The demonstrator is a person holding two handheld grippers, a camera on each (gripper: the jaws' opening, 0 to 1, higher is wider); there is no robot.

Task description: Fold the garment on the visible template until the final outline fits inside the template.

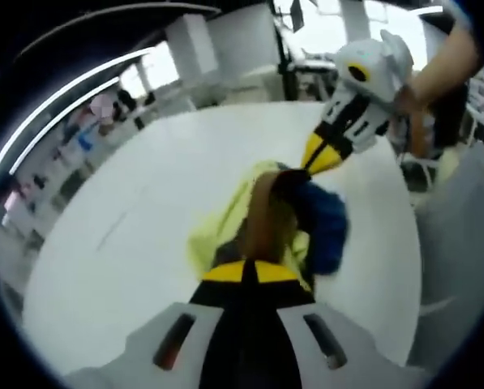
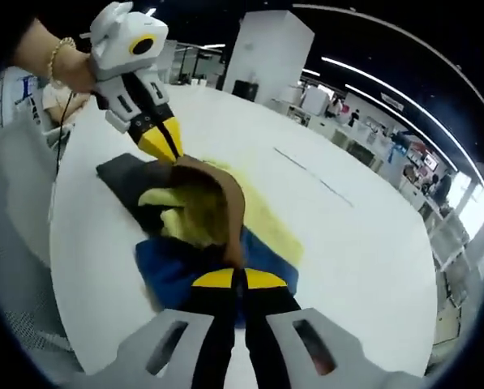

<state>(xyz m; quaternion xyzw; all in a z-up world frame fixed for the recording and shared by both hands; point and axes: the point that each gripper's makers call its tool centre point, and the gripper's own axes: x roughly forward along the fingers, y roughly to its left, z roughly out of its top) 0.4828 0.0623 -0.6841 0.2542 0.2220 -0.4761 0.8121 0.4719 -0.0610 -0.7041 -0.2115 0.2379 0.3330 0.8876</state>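
A bunched garment point(image 1: 266, 215) in yellow, brown, blue and black is held up between both grippers over the white table point(image 1: 144, 211). My left gripper point(image 1: 250, 269) is shut on its near end, and the right gripper point(image 1: 314, 160) comes in from the upper right, pinching the far end. In the right gripper view, my right gripper point(image 2: 240, 277) is shut on the brown fold of the garment point(image 2: 201, 211), and the left gripper point(image 2: 171, 152) bites it from the upper left. A flat yellow layer point(image 2: 270, 220) and a blue layer point(image 2: 173, 267) rest on the table point(image 2: 347, 243); a black part point(image 2: 124, 177) lies toward the left.
The table edge curves close by point(image 2: 55, 243), with a grey surface point(image 2: 14, 211) beyond it. A hand with a bracelet point(image 2: 57, 58) holds the left gripper. A thin dark line point(image 2: 306, 170) marks the tabletop. Pillars and desks stand behind.
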